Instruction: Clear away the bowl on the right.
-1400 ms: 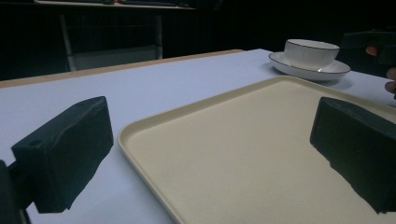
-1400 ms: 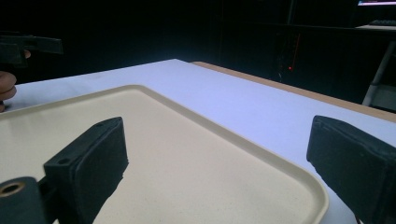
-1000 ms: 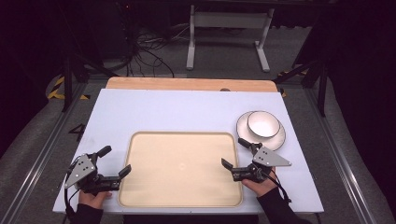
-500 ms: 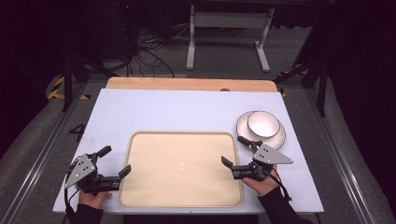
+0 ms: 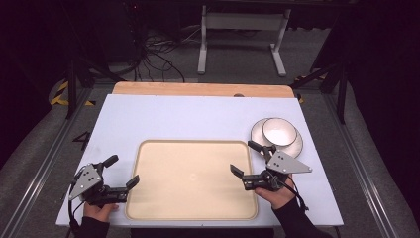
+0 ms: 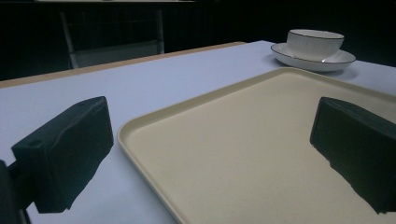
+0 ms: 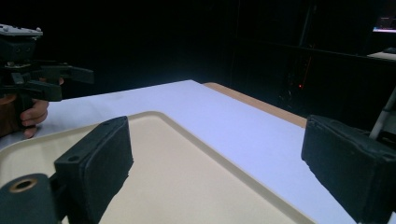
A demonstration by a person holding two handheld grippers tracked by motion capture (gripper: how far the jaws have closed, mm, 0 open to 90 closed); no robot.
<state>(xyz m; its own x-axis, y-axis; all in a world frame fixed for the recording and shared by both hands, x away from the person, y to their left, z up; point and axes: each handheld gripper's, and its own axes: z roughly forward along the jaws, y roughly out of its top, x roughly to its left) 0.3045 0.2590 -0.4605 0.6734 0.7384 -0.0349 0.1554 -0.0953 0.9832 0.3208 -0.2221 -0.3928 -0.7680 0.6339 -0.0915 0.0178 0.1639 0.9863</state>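
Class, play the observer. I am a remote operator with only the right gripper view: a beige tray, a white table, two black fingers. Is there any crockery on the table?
Observer: Yes, a white bowl sits on a saucer beyond the tray's far right corner.
Operator: Is my gripper near it?
Observer: The right gripper hovers over the tray's right edge, open, apart from the saucer.
Operator: And the other gripper?
Observer: The left gripper is open at the tray's left edge; one of its fingers is over the tray.

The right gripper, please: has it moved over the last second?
No. The right gripper keeps its place at the tray's right edge, near the bowl.
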